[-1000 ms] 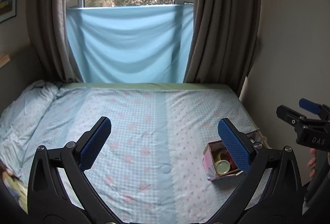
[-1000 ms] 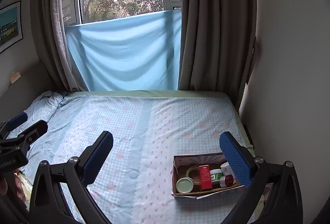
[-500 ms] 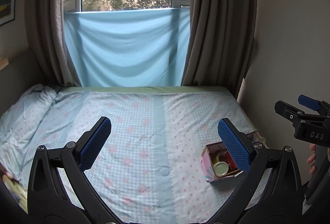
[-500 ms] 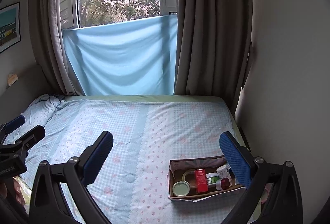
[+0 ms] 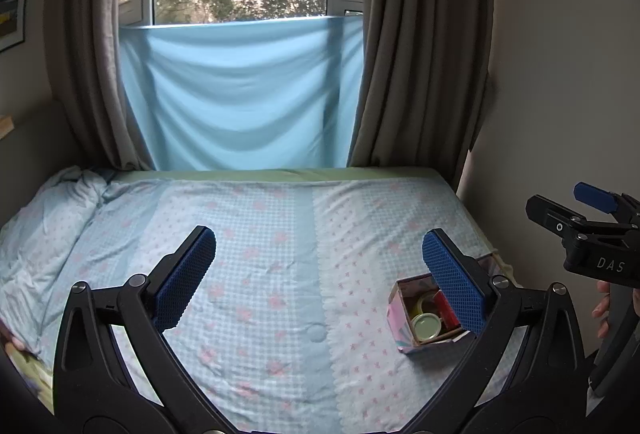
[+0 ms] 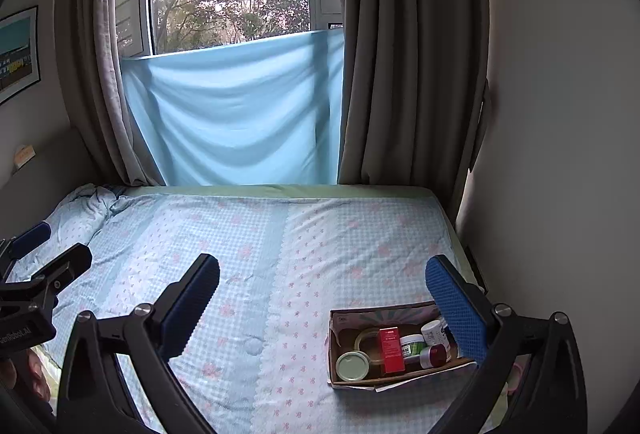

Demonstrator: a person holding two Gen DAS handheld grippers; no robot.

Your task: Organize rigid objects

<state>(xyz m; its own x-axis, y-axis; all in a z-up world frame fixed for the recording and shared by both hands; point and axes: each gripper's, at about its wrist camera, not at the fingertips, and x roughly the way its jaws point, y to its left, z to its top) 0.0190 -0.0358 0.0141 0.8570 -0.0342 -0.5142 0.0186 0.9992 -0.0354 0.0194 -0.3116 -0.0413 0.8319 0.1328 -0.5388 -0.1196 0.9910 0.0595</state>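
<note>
An open cardboard box (image 6: 340, 330) sits on the bed's near right part and shows in the left wrist view (image 5: 398, 318) too. In it lie a pale-lidded jar (image 6: 353, 366), a red carton (image 6: 391, 350), a green-labelled jar (image 6: 413, 345), a white bottle (image 6: 434, 334) and a red-capped bottle (image 6: 434, 357). My left gripper (image 5: 316, 266) is open and empty above the bed. My right gripper (image 6: 320, 290) is open and empty, its right finger (image 6: 456, 310) over the box's right end.
The bed (image 6: 260, 254) has a blue checked cover with pink flowers. A rumpled quilt (image 6: 76, 210) lies at its far left. A wall (image 6: 560, 154) runs close along the right. Curtains (image 6: 404, 74) and a blue cloth (image 6: 236, 114) hang at the window behind.
Both grippers have risen and drawn back a little, so the bed and box sit lower in view. Both stay open and empty.
</note>
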